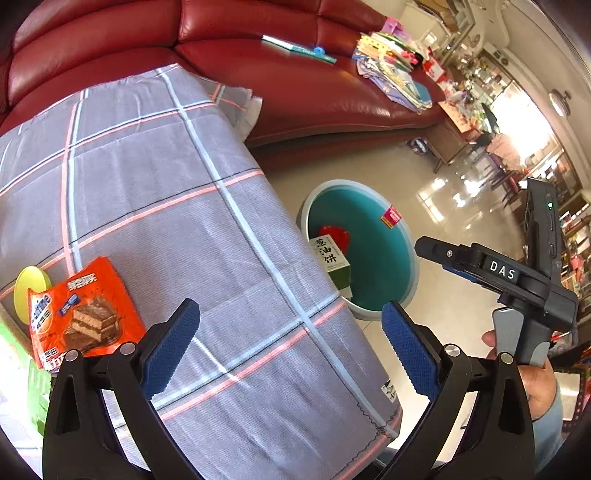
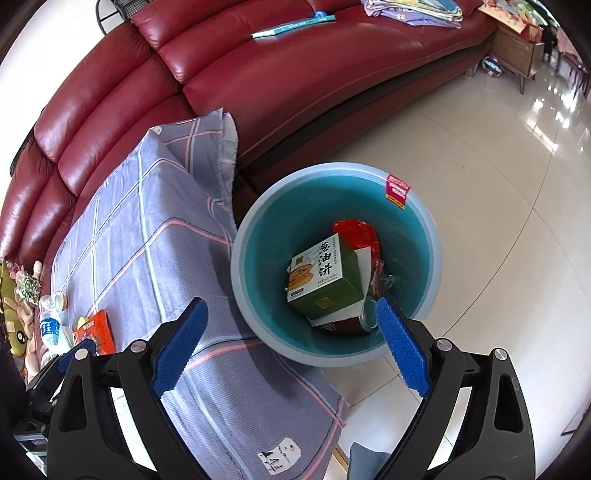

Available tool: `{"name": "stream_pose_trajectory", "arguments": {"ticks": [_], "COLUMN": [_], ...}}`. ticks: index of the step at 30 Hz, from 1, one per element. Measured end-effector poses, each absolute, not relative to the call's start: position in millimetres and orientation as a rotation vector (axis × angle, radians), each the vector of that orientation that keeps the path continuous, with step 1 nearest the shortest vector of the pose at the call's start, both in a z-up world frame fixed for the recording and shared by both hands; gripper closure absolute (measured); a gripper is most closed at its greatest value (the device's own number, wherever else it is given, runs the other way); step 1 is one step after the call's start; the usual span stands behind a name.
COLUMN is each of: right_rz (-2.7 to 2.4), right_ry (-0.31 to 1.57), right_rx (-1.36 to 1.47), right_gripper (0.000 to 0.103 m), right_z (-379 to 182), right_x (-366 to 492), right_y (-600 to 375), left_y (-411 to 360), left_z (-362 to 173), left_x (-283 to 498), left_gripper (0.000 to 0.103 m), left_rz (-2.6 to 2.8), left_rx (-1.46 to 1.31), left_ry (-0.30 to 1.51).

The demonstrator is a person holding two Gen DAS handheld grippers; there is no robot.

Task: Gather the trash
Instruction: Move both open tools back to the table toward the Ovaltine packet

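Note:
A teal bin [image 2: 402, 236] stands on the floor beside the cloth-covered table [image 2: 147, 236]. Inside it lie a green carton [image 2: 325, 277], a red wrapper [image 2: 356, 232] and a can [image 2: 369, 315]. My right gripper [image 2: 291, 347] hangs open above the bin's near rim with nothing between its blue pads [image 2: 400, 350]. My left gripper [image 1: 291, 347] is open over the table's checked cloth [image 1: 166, 192], empty. An orange wafer packet [image 1: 86, 314] lies on the cloth to its left, partly over a yellow lid [image 1: 31, 284]. The bin [image 1: 373, 236] shows past the table edge.
A red leather sofa [image 2: 258, 74] runs behind the table, with a book [image 2: 291, 26] and a pile of papers [image 1: 391, 66] on it. A water bottle [image 2: 50, 325] and small items sit at the table's far left. The glossy tiled floor [image 2: 480, 155] spreads to the right.

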State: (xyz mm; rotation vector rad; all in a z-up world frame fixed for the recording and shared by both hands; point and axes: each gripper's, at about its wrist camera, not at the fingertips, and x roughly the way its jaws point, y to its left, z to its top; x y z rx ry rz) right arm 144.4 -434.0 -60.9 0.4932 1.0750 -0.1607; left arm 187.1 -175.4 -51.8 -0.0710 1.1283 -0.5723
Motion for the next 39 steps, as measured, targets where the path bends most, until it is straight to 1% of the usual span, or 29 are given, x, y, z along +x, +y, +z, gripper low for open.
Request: {"name": "stream_pose_trajectory", "arguments": {"ticks": [12,25,31,39], "right_rz": [-0.009,0.233,0.307,0.350], "right_ry": [1.100,1.117,1.121,1.113], "right_rx": [0.351,-0.033,-0.173,-0.312], "right_gripper": [0.015,0.015,0.015,0.015], "right_z": [-48,-58,-67,-81], "right_x": [149,159,166,171], "right_y": [-339,-195,-150,-118], "left_y": [-69,64,99,117], "left_z": [-50,-62,-72,-81], "left_x": [156,135,137,139], "left_gripper": [0.004,0.004,0.004,0.004], "left_rz": [-0.417,-0.175,-0.110,-0.085], "left_rx": [-0.181,-0.356,-0.421,-0.449], "left_ry": [1.102,1.056,1.065,1.072]}}
